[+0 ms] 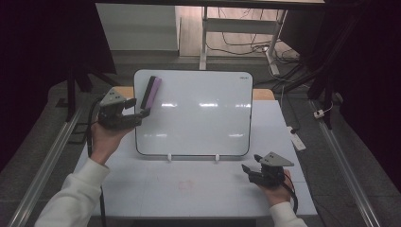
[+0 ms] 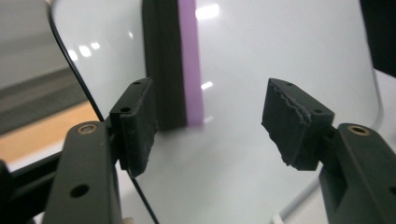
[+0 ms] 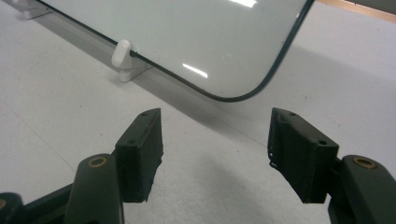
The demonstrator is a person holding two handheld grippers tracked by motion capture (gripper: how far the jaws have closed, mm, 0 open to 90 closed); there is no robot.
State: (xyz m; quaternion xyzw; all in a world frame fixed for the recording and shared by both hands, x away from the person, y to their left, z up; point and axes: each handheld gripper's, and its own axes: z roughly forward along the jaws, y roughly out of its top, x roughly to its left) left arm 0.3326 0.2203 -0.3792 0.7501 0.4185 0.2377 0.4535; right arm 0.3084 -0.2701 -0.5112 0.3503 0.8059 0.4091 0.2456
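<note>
The whiteboard (image 1: 198, 118) is glossy white with a thin black rim and bright streaks of reflected light, and it rests in two small white clips (image 1: 169, 157). The eraser (image 1: 151, 92) on it is purple on one face and black on the other, while the worktop (image 1: 189, 184) is pale grey-white with a faint reddish mark. Both the left gripper (image 1: 142, 111) and the right gripper (image 1: 249, 166) are dark grey to black, each carrying a lighter grey plate, and the person's sleeves (image 1: 71, 198) are white.

Beyond my white table (image 1: 198, 189) the room is dark. A white desk frame (image 1: 208, 28) stands on grey floor (image 1: 307, 142), cables (image 1: 246, 45) tangled beneath.
</note>
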